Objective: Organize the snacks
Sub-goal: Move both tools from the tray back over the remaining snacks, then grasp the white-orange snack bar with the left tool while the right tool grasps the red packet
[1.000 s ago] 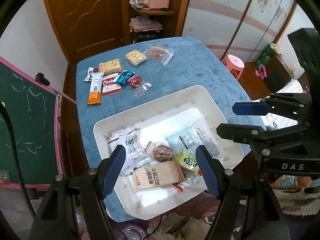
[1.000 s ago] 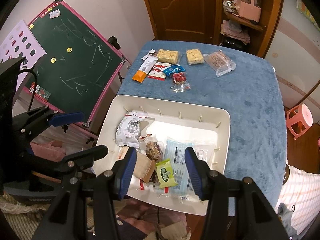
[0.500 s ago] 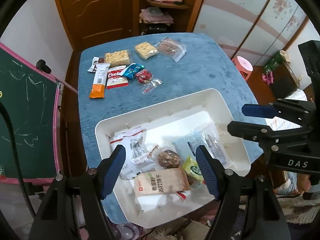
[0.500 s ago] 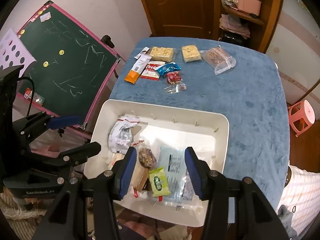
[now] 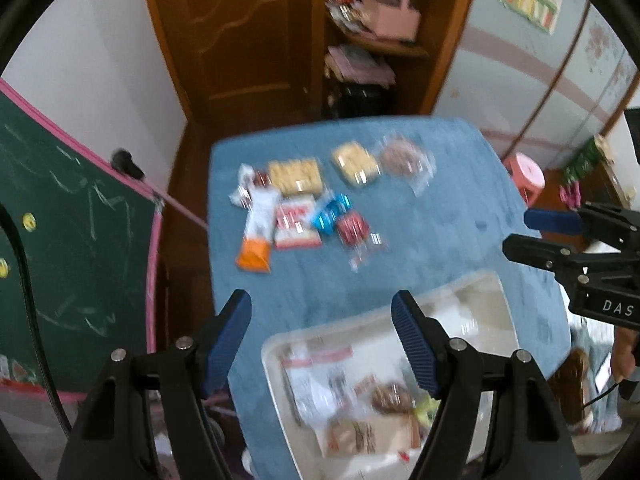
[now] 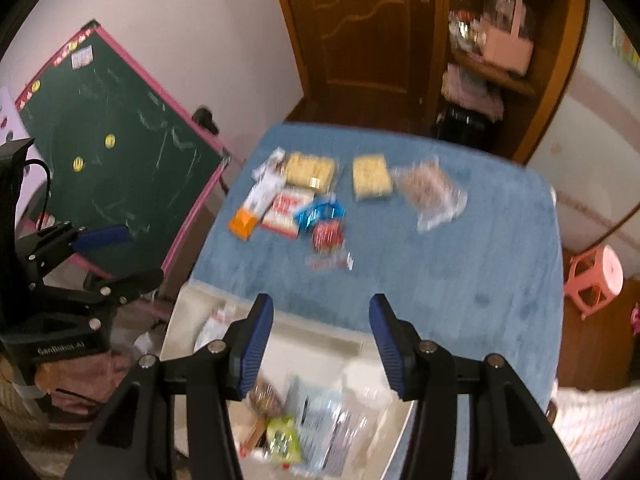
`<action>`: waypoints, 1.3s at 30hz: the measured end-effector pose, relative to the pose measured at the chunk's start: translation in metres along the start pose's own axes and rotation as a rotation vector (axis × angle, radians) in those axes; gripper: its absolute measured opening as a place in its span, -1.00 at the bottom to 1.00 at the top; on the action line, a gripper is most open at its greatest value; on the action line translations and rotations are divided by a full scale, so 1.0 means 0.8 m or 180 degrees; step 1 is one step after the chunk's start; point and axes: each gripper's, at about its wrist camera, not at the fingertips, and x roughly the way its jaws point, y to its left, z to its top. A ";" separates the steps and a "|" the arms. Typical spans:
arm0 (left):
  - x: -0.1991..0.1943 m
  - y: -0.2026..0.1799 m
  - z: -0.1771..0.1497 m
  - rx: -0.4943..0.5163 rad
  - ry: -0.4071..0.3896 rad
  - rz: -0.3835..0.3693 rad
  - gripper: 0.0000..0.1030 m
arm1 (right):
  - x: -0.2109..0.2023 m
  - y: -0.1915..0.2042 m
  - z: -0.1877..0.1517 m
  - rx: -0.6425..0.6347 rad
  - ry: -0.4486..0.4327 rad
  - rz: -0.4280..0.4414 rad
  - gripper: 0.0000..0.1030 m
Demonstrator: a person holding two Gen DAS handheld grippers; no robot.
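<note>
Both tongs, left (image 5: pixel 320 334) and right (image 6: pixel 321 330), apart and empty (blurred), white tray (image 5: pixel 276 354) now lower in frame than before.

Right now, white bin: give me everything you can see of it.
The white bin is a shallow rectangular tray, plastic by its look, with rounded corners. It sits flat at the near edge of the blue tablecloth. Several snack packets lie jumbled inside it; motion blur hides the detail. Both grippers hover open above it, neither touching.
</note>
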 end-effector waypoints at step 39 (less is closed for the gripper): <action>0.382 0.147 0.068 -0.0618 0.1163 0.0224 0.08 | 0.349 -0.022 0.065 -0.0054 0.1163 0.0282 -0.03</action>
